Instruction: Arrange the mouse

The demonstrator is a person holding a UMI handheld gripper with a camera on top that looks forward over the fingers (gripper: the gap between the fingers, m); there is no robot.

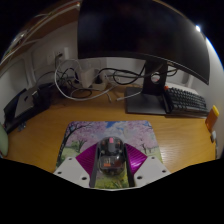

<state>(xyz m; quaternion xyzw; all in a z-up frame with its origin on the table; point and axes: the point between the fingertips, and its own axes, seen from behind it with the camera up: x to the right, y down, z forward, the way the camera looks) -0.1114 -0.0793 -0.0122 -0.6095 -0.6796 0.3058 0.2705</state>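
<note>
**Mouse caught in the claw, over the mat's near edge**

The claw (110, 165) is pinching the mouse (110, 153); both purple pads (88, 158) press its flanks. The mouse lies squarely between the fingers, its long axis running straight ahead along them, nose pointing away. Under it spreads a flowered mouse mat (105, 133) on the wooden worktop (40, 125). Beyond stand the monitor (135, 35) on its stand, a keyboard (187, 99) to one side, and tangled cables (75, 80) by the wall.
</note>
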